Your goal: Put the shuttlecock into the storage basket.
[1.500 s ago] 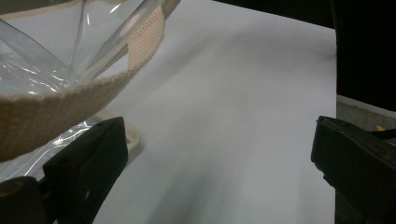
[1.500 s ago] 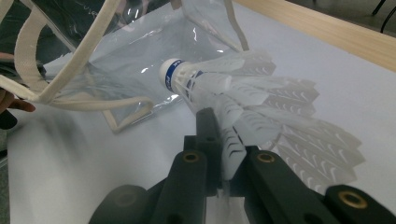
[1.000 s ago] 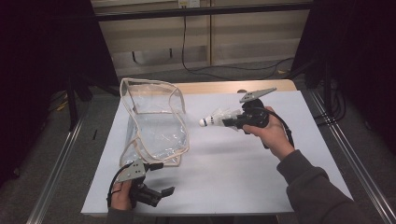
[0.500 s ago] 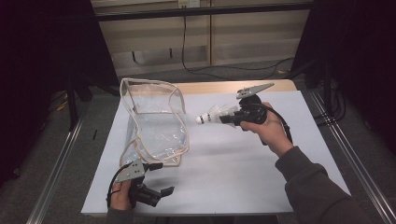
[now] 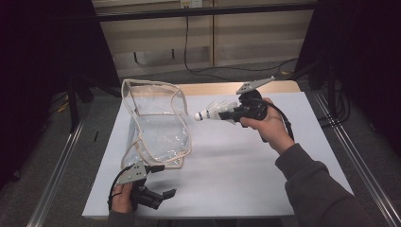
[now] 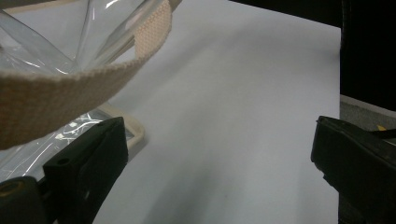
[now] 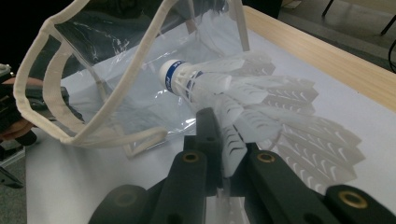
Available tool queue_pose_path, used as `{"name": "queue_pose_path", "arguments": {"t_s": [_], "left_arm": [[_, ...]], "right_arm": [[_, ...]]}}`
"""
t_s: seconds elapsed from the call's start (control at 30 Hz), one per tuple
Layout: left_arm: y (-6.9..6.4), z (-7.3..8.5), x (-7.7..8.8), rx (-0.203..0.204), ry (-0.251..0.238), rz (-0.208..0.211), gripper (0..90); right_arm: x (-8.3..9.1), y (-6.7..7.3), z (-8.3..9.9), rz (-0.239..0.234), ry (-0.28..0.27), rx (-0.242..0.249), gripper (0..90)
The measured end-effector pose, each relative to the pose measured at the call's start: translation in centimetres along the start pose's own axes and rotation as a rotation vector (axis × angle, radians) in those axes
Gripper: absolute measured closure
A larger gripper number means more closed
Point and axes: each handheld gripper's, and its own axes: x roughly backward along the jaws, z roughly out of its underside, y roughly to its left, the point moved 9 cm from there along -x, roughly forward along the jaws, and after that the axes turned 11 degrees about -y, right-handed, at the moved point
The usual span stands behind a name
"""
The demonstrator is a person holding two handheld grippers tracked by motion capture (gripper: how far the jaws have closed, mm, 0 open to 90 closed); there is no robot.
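In the right gripper view the lower feathers of the shuttlecock vanished between the closed jaws of the right hand-held gripper, so the pinched part could not be made out, and the printing on its blue band was too small to read. The clear bag ran off the top edge there. In the left gripper view the bag's woven trim was cut off at the left and top edges. In the high view the person's left hand was cropped by the bottom edge.
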Motion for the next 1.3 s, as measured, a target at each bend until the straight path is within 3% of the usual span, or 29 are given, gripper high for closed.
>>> {"name": "queue_pose_path", "arguments": {"t_s": [0.5,0.8,1.3], "left_arm": [[0.1,0.0,0.0,-0.004,0.000,0.003,3.9],[0.1,-0.1,0.0,0.000,-0.002,0.004,4.0],[0.2,-0.2,0.0,0.002,-0.005,0.001,4.0]], "right_arm": [[-0.4,0.6,-2.1,0.006,-0.004,0.025,87.8],[-0.5,0.7,-3.4,0.000,-0.034,0.011,87.9],[-1.7,2.0,-4.8,-0.010,-0.011,0.046,87.8]]}}
